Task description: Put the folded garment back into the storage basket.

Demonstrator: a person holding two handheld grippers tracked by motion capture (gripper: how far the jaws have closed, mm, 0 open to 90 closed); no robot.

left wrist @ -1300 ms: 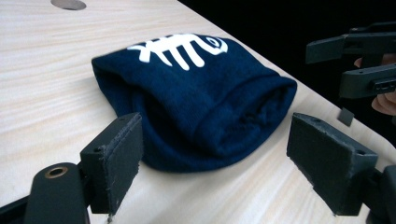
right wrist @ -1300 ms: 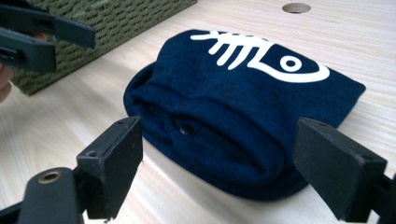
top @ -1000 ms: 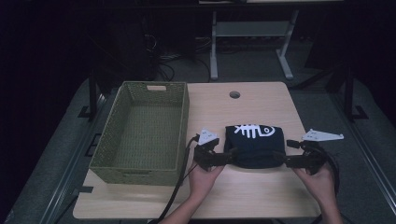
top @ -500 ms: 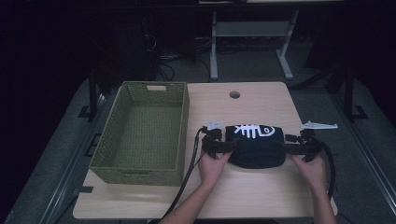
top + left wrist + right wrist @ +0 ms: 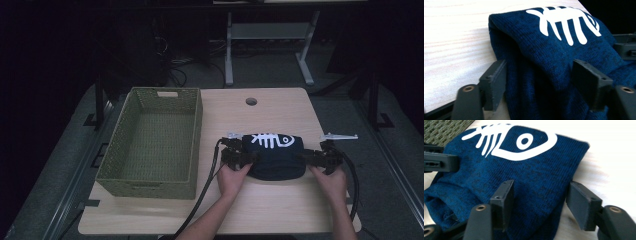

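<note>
Navy knit garment [image 5: 274, 156] w/ a white fish-skeleton print [image 5: 269, 141] lies folded on the light wood table [image 5: 260, 210], right of centre, its right end well inside the table's right edge. Left gripper [image 5: 239, 157] sits at the garment's left end, right gripper [image 5: 320, 159] at its right end, each in a hand reaching in from the near side.

In the left gripper view, the left gripper [image 5: 539, 82] has both jaws straddling a thick fold of the knit; they have just been closing and stand at medium width, cloth between them and against both pads, though a firm pinch can't be confirmed. In the right gripper view, the right gripper [image 5: 540, 202] has also just been closing; its jaws stand part-open, one pad against the cloth, the other apart from it over bare tabletop, the garment's corner between them.

Open room: bare wood in front of the garment toward the near edge, and behind it toward the far edge, where a round cable hole [image 5: 251, 101] sits.

Green woven basket [image 5: 196, 135] stands on the table's left half, near the left gripper but apart from it; nothing inside. Its far wall has a handle slot [image 5: 167, 93].
</note>
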